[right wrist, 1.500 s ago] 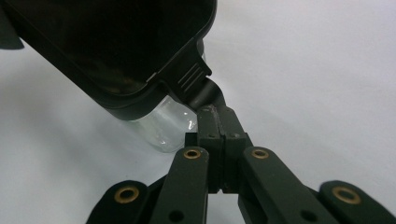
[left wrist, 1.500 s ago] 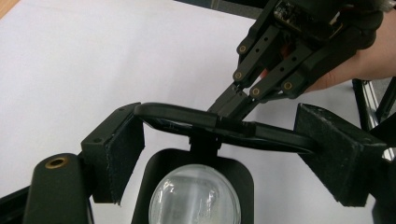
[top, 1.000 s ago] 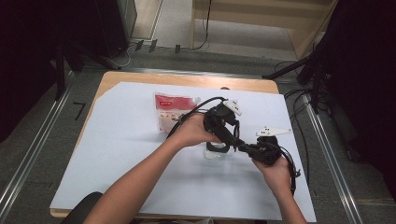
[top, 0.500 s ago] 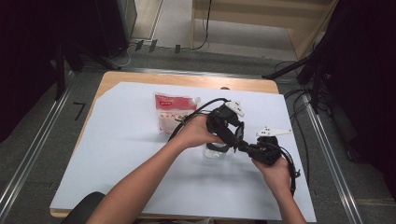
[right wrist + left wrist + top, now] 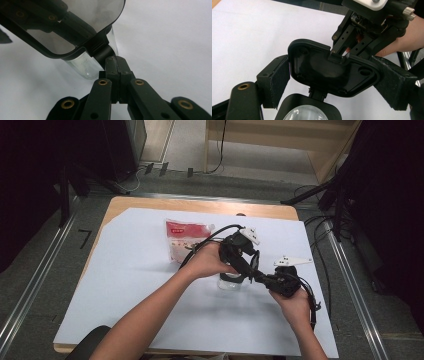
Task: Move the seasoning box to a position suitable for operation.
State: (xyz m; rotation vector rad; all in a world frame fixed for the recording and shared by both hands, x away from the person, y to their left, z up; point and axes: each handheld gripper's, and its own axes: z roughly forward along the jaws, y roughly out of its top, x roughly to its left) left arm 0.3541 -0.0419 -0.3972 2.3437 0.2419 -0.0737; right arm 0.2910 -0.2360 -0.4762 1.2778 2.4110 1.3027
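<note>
A clear jar (image 5: 231, 284) stands mid-tabletop (image 5: 125, 270), its hinged black lid (image 5: 329, 67) flipped up. The left gripper (image 5: 337, 75) clamps the lid's sides; the right gripper (image 5: 117, 63) pinches its small tab. Rigid, light, probably slippery plastic; the tab suits pulling.

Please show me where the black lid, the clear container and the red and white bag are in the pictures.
black lid (image 5: 332, 72): left gripper view, middle of its inner face.
clear container (image 5: 86, 66): right gripper view, its glassy wall below the lid.
red and white bag (image 5: 186, 240): high view, centre of the pouch.
</note>
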